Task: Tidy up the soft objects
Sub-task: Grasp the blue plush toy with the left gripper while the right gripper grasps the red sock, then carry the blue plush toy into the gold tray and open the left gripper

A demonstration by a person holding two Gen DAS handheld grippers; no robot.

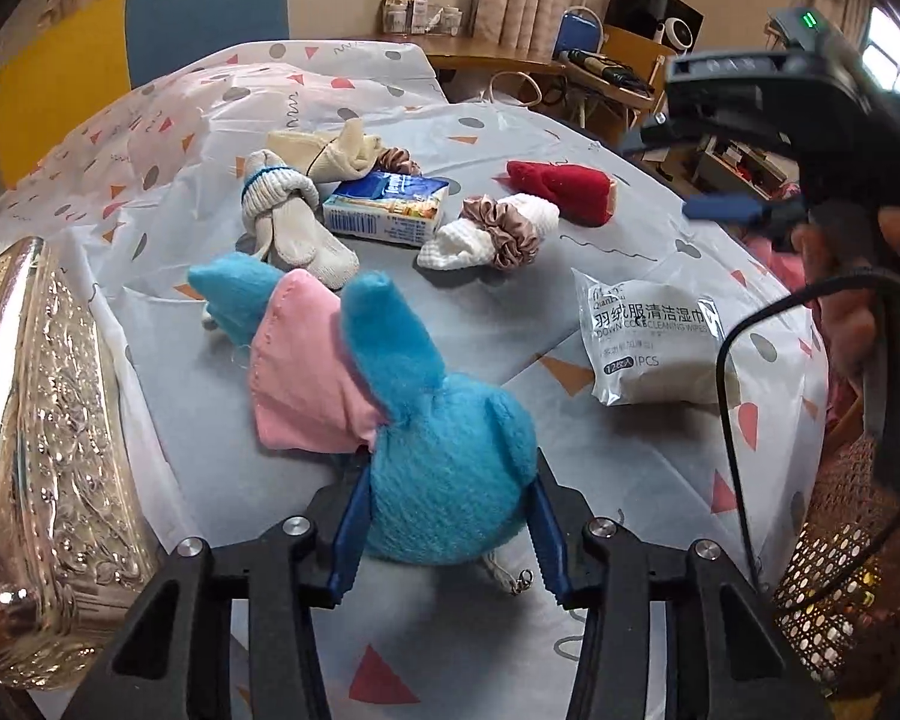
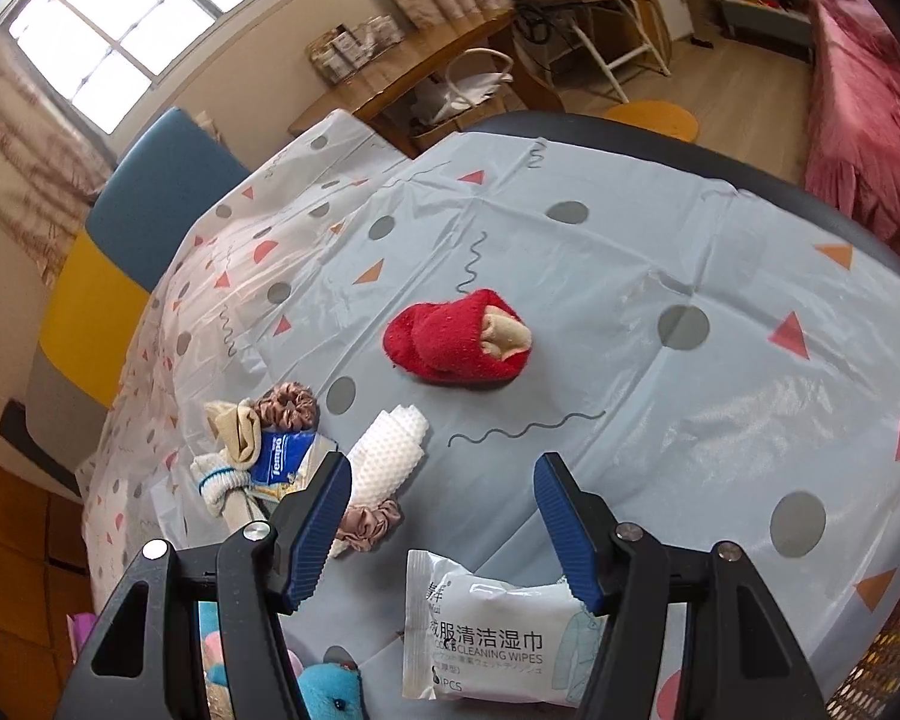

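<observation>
Left gripper point(image 1: 447, 534) pinches the blue plush toy point(image 1: 450, 474) by its round squashy body near the bench point(image 1: 630, 468) front, light and floppy, grip the bulk not the ears; right gripper point(image 2: 444, 516) spread, empty

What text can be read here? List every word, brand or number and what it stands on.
"羽绒服清洁湿巾", "DOWN COAT CLEANING WIPES", "PCS": on the white wipes packet.
"服清洁湿巾", "CLEANING WIPES", "PCS": the same wipes packet, seen by the right wrist camera.
"Tempo": on the blue tissue pack.
The tissue pack's barcode digits and the wipes packet's small brand line and count badge: too small to read.
</observation>
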